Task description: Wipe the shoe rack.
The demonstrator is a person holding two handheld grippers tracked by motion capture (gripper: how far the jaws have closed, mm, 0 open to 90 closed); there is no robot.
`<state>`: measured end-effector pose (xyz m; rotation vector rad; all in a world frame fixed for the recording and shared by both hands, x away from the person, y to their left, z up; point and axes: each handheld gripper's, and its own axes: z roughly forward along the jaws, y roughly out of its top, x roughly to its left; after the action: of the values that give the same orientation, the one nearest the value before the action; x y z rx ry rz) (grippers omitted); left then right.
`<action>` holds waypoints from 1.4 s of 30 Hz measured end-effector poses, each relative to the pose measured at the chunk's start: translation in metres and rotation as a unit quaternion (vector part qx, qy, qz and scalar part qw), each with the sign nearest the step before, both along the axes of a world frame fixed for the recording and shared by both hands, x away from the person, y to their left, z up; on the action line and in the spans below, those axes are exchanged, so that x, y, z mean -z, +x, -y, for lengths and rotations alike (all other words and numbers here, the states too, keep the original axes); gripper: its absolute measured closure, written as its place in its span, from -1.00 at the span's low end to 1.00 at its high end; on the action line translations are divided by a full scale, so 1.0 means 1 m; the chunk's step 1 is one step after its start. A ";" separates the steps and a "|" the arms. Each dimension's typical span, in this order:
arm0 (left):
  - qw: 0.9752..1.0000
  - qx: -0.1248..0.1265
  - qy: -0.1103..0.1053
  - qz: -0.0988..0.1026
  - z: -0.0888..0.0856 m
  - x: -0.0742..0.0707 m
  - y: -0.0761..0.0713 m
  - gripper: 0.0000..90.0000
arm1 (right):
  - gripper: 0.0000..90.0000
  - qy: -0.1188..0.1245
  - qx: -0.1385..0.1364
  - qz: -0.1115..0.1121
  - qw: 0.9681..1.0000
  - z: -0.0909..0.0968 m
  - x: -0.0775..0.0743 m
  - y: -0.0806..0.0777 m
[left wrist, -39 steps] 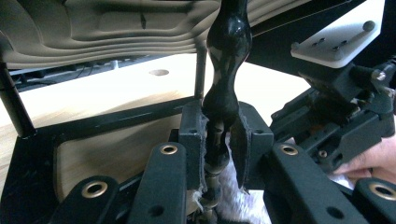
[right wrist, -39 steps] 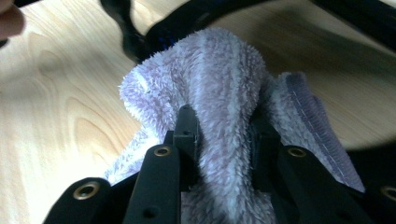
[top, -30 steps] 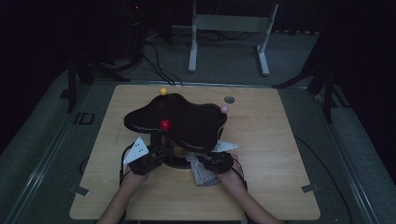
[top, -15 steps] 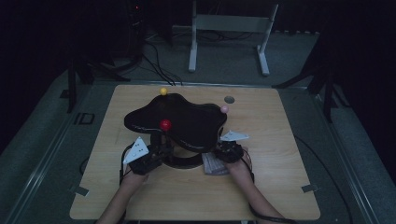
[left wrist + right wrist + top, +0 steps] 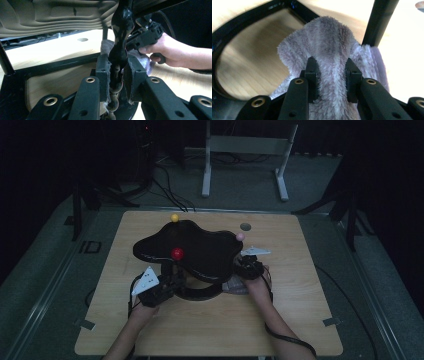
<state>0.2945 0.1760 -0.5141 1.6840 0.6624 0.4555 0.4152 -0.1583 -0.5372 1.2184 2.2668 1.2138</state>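
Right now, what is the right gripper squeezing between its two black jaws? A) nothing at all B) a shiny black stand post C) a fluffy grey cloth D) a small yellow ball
C: in the right gripper view the right gripper has both jaws pressed into a fluffy grey cloth.

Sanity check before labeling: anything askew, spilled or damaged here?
Nothing stands out. The glossy black curvy stand sits upright on the wooden table. The left gripper clamps its turned black post; the right gripper pinches a fluffy grey cloth. No spill or visible damage.
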 end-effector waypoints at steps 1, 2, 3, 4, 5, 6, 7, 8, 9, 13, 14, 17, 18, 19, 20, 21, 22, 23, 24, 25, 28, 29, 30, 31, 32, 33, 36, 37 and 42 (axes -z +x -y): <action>1.000 0.000 -0.001 0.000 0.000 0.000 0.000 0.68 | 0.56 0.000 0.000 0.003 1.000 -0.001 -0.002 0.001; 1.000 0.001 -0.001 0.000 0.000 0.000 0.000 0.68 | 0.56 0.000 0.001 0.006 1.000 -0.002 -0.003 0.002; 1.000 0.001 -0.001 0.000 0.000 0.000 0.000 0.68 | 0.56 -0.001 0.001 0.005 1.000 -0.002 -0.003 0.003; 1.000 0.001 0.000 0.000 0.001 0.000 0.000 0.68 | 0.56 -0.003 -0.002 -0.001 1.000 -0.003 -0.002 0.005; 1.000 0.001 0.000 0.000 0.001 0.000 0.000 0.68 | 0.56 -0.010 -0.004 -0.008 1.000 -0.005 0.000 0.006; 1.000 0.001 0.000 0.000 0.001 0.000 0.000 0.68 | 0.56 -0.010 -0.004 -0.008 1.000 -0.005 0.000 0.006; 1.000 0.001 0.000 0.000 0.001 0.000 0.000 0.68 | 0.56 -0.009 -0.006 -0.010 1.000 -0.006 0.003 0.005; 1.000 0.001 0.000 0.000 0.001 0.000 -0.001 0.68 | 0.56 -0.003 -0.007 -0.012 1.000 -0.006 0.007 0.002; 1.000 0.001 -0.001 0.000 0.001 0.000 0.000 0.68 | 0.56 -0.007 -0.013 -0.006 1.000 -0.006 0.007 -0.004; 1.000 0.000 -0.001 -0.001 0.001 0.000 -0.001 0.68 | 0.56 -0.003 -0.030 -0.001 1.000 -0.007 0.009 -0.018; 1.000 0.000 -0.001 -0.001 0.001 0.000 -0.001 0.68 | 0.56 0.000 -0.034 0.001 0.999 -0.007 0.010 -0.023; 1.000 0.000 -0.001 -0.001 0.001 0.000 -0.001 0.68 | 0.56 -0.003 -0.051 0.008 0.999 -0.009 0.011 -0.037; 1.000 -0.001 -0.001 -0.001 0.001 0.000 -0.001 0.68 | 0.56 -0.002 -0.054 0.009 0.998 -0.011 0.012 -0.042; 1.000 -0.001 0.000 -0.001 0.001 0.000 -0.001 0.68 | 0.56 -0.004 -0.059 0.012 0.998 -0.012 0.012 -0.046; 1.000 -0.001 0.000 -0.001 0.001 0.000 -0.001 0.68 | 0.56 -0.005 -0.063 0.012 0.998 -0.013 0.012 -0.050; 1.000 -0.001 0.000 -0.001 0.001 0.000 -0.001 0.68 | 0.56 -0.003 -0.066 0.013 0.998 -0.015 0.012 -0.054; 1.000 -0.001 -0.001 -0.001 0.001 0.000 -0.001 0.68 | 0.56 -0.003 -0.069 0.015 0.998 -0.016 0.012 -0.058; 1.000 -0.001 -0.001 -0.001 0.001 0.000 -0.001 0.68 | 0.56 -0.006 -0.074 0.017 0.997 -0.018 0.012 -0.062; 1.000 -0.001 0.000 -0.001 0.001 0.000 -0.001 0.68 | 0.56 -0.007 -0.079 0.018 0.997 -0.021 0.012 -0.065; 1.000 -0.001 0.000 -0.001 0.001 0.000 -0.001 0.68 | 0.56 -0.006 -0.082 0.019 0.996 -0.023 0.012 -0.068; 1.000 -0.001 -0.001 -0.001 0.001 0.000 -0.001 0.68 | 0.56 -0.009 -0.093 0.022 0.995 -0.030 0.012 -0.075; 1.000 -0.001 -0.001 -0.001 0.001 0.000 -0.001 0.68 | 0.56 -0.012 -0.099 0.024 0.995 -0.033 0.012 -0.078; 1.000 -0.001 0.000 -0.001 0.001 0.000 -0.001 0.68 | 0.56 -0.013 -0.103 0.025 0.994 -0.036 0.012 -0.080; 1.000 -0.001 0.001 -0.001 0.001 0.000 -0.001 0.68 | 0.56 -0.013 -0.109 0.026 0.994 -0.040 0.012 -0.081; 1.000 -0.002 0.000 -0.002 0.002 0.000 -0.001 0.68 | 0.56 -0.014 -0.113 0.025 0.993 -0.043 0.012 -0.083; 1.000 -0.002 0.000 -0.001 0.001 0.000 -0.001 0.68 | 0.56 -0.015 -0.117 0.028 0.993 -0.046 0.012 -0.084; 1.000 -0.002 0.000 -0.002 0.002 -0.001 -0.001 0.68 | 0.56 -0.010 -0.119 0.026 0.993 -0.054 0.012 -0.087; 1.000 -0.002 0.001 -0.002 0.002 -0.001 -0.001 0.68 | 0.56 -0.009 -0.120 0.027 0.992 -0.055 0.012 -0.088; 1.000 -0.001 0.000 -0.002 0.002 -0.001 -0.001 0.68 | 0.56 -0.003 -0.132 0.025 0.991 -0.066 0.011 -0.092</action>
<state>0.2934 0.1744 -0.5135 1.6855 0.6672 0.4545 0.3236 -0.0926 -0.5479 0.8948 2.4489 1.3096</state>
